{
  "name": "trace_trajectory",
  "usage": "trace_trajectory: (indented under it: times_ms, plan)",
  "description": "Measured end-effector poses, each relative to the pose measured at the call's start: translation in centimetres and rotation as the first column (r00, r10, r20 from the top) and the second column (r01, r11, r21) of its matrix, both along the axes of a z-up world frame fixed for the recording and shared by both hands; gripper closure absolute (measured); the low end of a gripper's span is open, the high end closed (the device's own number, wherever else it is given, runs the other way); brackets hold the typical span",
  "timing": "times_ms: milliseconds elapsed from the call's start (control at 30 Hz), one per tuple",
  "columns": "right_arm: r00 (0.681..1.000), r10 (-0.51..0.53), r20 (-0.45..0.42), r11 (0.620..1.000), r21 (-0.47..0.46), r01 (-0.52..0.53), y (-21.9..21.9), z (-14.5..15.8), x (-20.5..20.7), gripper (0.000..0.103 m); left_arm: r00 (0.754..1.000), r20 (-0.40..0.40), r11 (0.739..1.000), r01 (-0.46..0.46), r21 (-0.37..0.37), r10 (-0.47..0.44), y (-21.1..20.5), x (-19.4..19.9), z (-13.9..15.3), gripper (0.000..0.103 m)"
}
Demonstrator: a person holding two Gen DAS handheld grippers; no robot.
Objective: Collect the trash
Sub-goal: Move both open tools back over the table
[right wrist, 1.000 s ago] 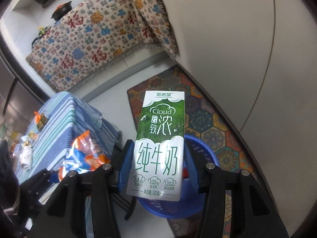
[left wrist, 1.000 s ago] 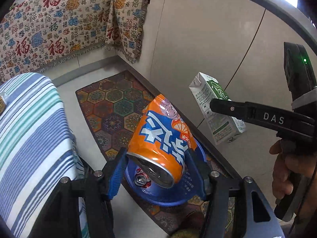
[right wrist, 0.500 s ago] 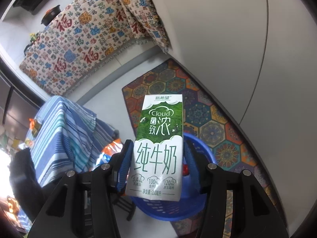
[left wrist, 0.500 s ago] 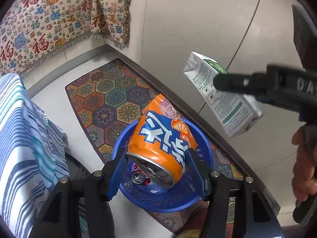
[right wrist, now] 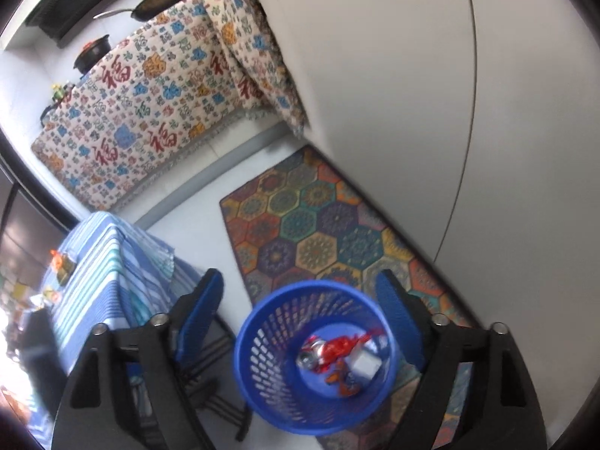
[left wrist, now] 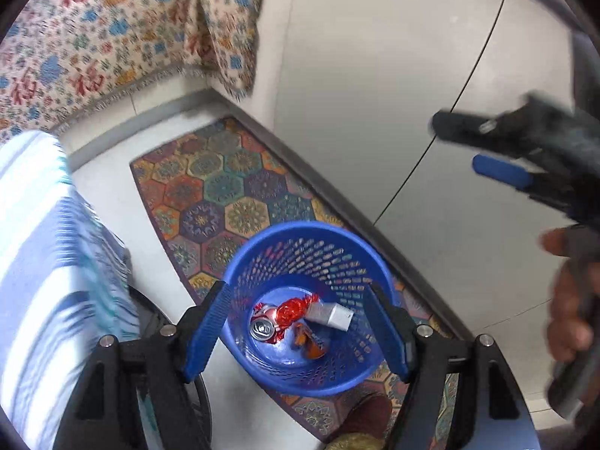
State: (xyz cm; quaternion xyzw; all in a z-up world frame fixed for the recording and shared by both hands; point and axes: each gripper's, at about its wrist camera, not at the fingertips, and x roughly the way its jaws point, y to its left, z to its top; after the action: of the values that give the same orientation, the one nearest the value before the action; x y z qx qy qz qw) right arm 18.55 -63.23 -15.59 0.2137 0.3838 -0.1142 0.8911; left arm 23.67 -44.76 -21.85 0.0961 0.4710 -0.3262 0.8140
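1. The blue basket (left wrist: 311, 375) stands on the edge of a hexagon-patterned rug (left wrist: 225, 195); inside lie a crushed can (left wrist: 262, 328), a white carton (left wrist: 330, 313) and an orange can (left wrist: 309, 341).
2. The left gripper (left wrist: 300, 330) and right gripper (right wrist: 303, 318) are both spread wide above the basket, holding nothing.
3. Beside the basket: a striped tablecloth (right wrist: 101, 262); beyond it, a patterned throw (right wrist: 150, 112) and grey cabinet doors (left wrist: 375, 75).
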Motion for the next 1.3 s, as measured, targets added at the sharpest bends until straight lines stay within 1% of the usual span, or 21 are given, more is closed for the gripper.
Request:
trace_trajectory:
  times_ms: [133,233,333,433,500,567,667,767,833,867,933,967,1033,1067,1100,1133,1200,1267,1300]
  plan:
    - [0.999,0.017,0.031,0.995,-0.098,-0.014,2.4,1.8,0.2,0.008,0.998,0.056,0.998,-0.034,-0.049,0.036,4.2,-2.4,4.8,0.029]
    - [0.996,0.061,0.058,0.987,-0.154,-0.052,5.2,3.1,0.4,0.007,0.993,0.097,0.996,-0.066,-0.060,0.072,8.3,-4.4,7.6,0.028]
    - [0.986,0.142,0.087,0.976,-0.176,-0.125,8.9,4.3,0.7,0.007,0.983,0.123,0.990,-0.134,-0.051,0.139,13.4,-6.1,8.9,0.027]
    - [0.963,0.253,0.097,0.957,-0.172,-0.234,14.0,4.9,1.1,0.006,0.966,0.131,0.974,-0.224,-0.017,0.224,18.7,-7.0,8.7,0.027]
    - [0.936,0.341,0.087,0.930,-0.173,-0.323,18.1,4.8,1.5,0.006,0.949,0.144,0.958,-0.287,0.024,0.281,22.1,-7.2,7.9,0.027]
    - [0.897,0.436,0.070,0.891,-0.177,-0.419,22.4,4.5,1.8,0.006,0.927,0.145,0.931,-0.358,0.067,0.346,25.9,-7.1,6.8,0.027]
    - [0.819,0.574,0.024,0.804,-0.207,-0.557,28.7,3.2,2.0,0.006,0.891,0.149,0.890,-0.444,0.101,0.428,31.0,-7.0,5.6,0.027]
    - [0.734,0.678,-0.036,0.710,-0.228,-0.667,33.9,1.4,1.9,0.006,0.855,0.158,0.849,-0.514,0.121,0.495,35.4,-6.6,4.9,0.027]
    - [0.690,0.721,-0.067,0.663,-0.221,-0.715,36.5,0.3,1.9,0.007,0.831,0.155,0.825,-0.552,0.118,0.534,38.0,-6.1,4.6,0.027]
    - [0.672,0.737,-0.080,0.646,-0.211,-0.734,37.5,-0.1,2.0,0.007,0.824,0.153,0.818,-0.564,0.113,0.546,39.1,-6.0,4.6,0.027]
    - [0.653,0.751,-0.100,0.627,-0.205,-0.752,39.1,-0.8,2.2,0.007,0.808,0.153,0.802,-0.586,0.113,0.569,41.0,-5.3,4.4,0.027]
    - [0.646,0.755,-0.109,0.619,-0.206,-0.758,40.0,-1.1,2.4,0.007,0.804,0.150,0.798,-0.592,0.116,0.575,41.9,-4.8,4.2,0.027]
    - [0.636,0.761,-0.128,0.607,-0.209,-0.767,41.4,-1.7,2.9,0.007,0.799,0.149,0.795,-0.599,0.101,0.583,43.3,-4.1,4.1,0.026]
    - [0.634,0.761,-0.135,0.604,-0.207,-0.769,41.7,-1.9,3.1,0.007,0.797,0.152,0.792,-0.601,0.104,0.585,43.7,-4.0,4.1,0.026]
    - [0.631,0.763,-0.140,0.602,-0.201,-0.773,42.0,-2.2,3.3,0.007,0.799,0.151,0.795,-0.598,0.102,0.582,44.0,-3.6,4.1,0.025]
    - [0.627,0.765,-0.146,0.599,-0.196,-0.777,42.6,-2.4,3.3,0.007,0.801,0.153,0.797,-0.595,0.100,0.579,44.4,-3.4,4.0,0.024]
    - [0.623,0.767,-0.157,0.592,-0.202,-0.780,43.2,-2.8,3.4,0.006,0.798,0.159,0.794,-0.599,0.100,0.582,44.5,-3.0,3.8,0.015]
    - [0.618,0.769,-0.163,0.580,-0.226,-0.783,43.5,-2.8,3.1,0.005,0.794,0.157,0.791,-0.604,0.098,0.587,44.6,-2.6,3.7,0.013]
    - [0.616,0.771,-0.162,0.580,-0.221,-0.784,43.7,-2.8,3.1,0.005,0.795,0.157,0.791,-0.603,0.100,0.586,44.6,-2.6,3.7,0.012]
